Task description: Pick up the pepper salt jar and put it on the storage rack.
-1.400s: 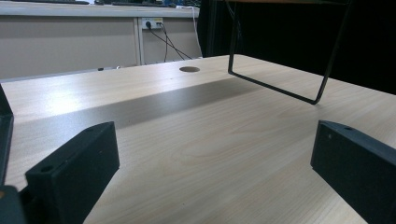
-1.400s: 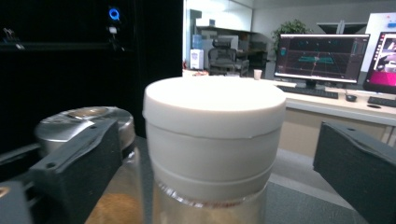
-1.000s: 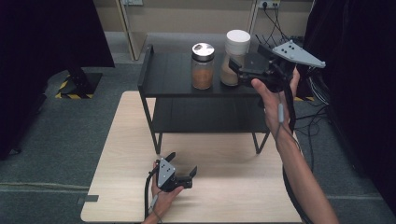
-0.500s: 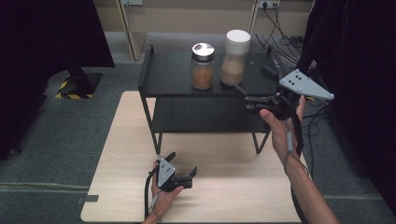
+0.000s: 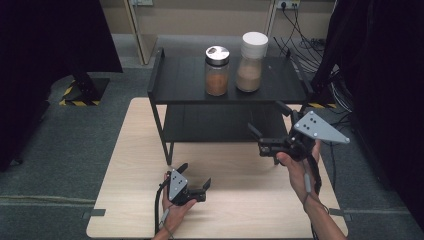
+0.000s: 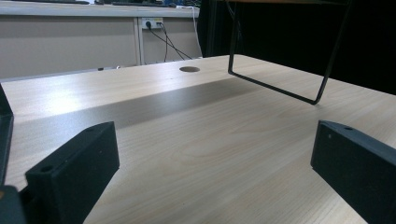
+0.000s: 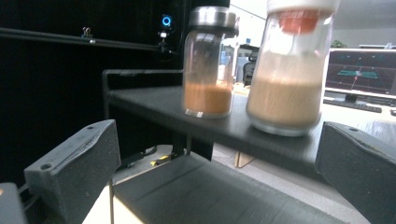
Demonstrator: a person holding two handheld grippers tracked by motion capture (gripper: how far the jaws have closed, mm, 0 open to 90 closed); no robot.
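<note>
Both jars stood on the rack's top shelf [image 5: 185,80]: white-lid jar [image 5: 251,62] just beside the steel-lid jar [image 5: 217,71], upright, untouched. Right claw [image 5: 270,125] was released, jaws spread, held below and in front of the shelf (empty). Left claw [image 5: 194,176] rested open on the worktop [image 5: 130,165]. Judged: placement done, or a grasp not begun.

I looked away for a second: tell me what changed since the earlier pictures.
The right gripper let go of the white-lidded jar and drew back toward the person, jaws open and empty. That jar, the metal-lidded jar and the left gripper stayed put.
</note>
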